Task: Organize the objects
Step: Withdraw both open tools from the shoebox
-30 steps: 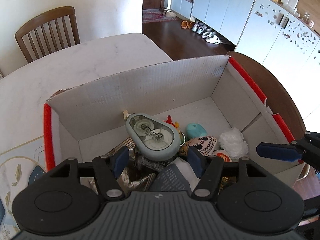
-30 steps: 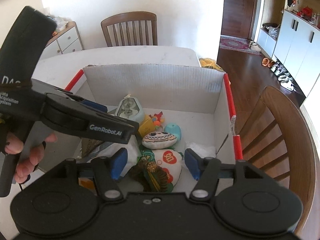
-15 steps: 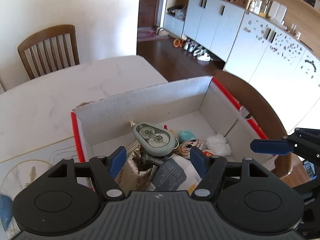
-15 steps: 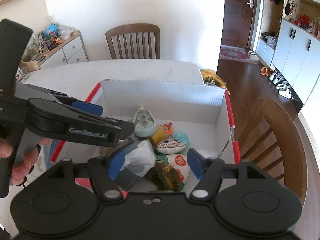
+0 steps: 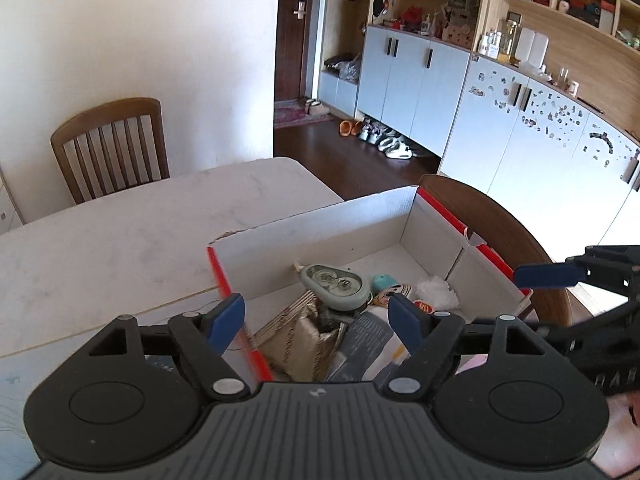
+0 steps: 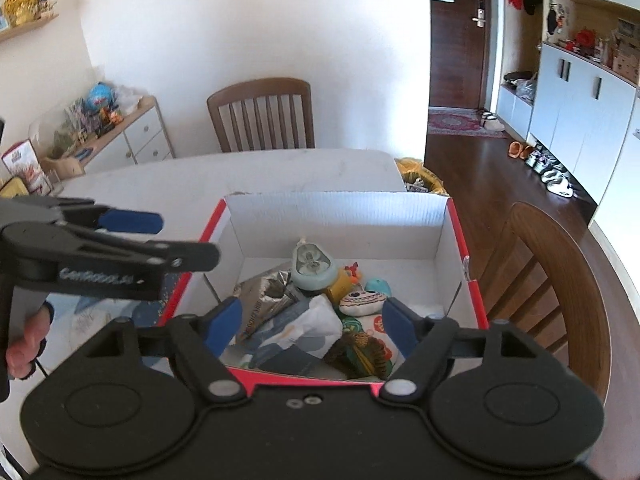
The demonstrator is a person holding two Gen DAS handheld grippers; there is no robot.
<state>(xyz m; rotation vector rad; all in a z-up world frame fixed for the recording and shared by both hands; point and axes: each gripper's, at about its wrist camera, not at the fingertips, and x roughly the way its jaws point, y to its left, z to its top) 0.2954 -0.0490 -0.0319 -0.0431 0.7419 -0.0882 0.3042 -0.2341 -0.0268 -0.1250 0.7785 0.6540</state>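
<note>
A white cardboard box with red edges (image 5: pixel 320 224) (image 6: pixel 336 216) stands on the white table and holds several small things: a grey-green tape dispenser (image 5: pixel 336 286) (image 6: pixel 312 264), a striped plush toy (image 6: pixel 362 302), a teal toy (image 5: pixel 384 282), a silver foil bag (image 5: pixel 300 340) and a blue-white packet (image 6: pixel 296 328). My left gripper (image 5: pixel 318 320) is open and empty, raised above the box's near left edge. My right gripper (image 6: pixel 312 326) is open and empty, raised above the box's near edge. Each gripper shows in the other's view.
The white marble table (image 5: pixel 120 232) stretches left and behind the box. A wooden chair (image 5: pixel 112 148) stands at the far side, another (image 6: pixel 560 280) at the right of the box. A low cabinet with clutter (image 6: pixel 100 132) stands by the left wall.
Both grippers have risen and pulled back from the box, so it looks smaller and lower. Both stay open and empty. The box's contents have not moved.
</note>
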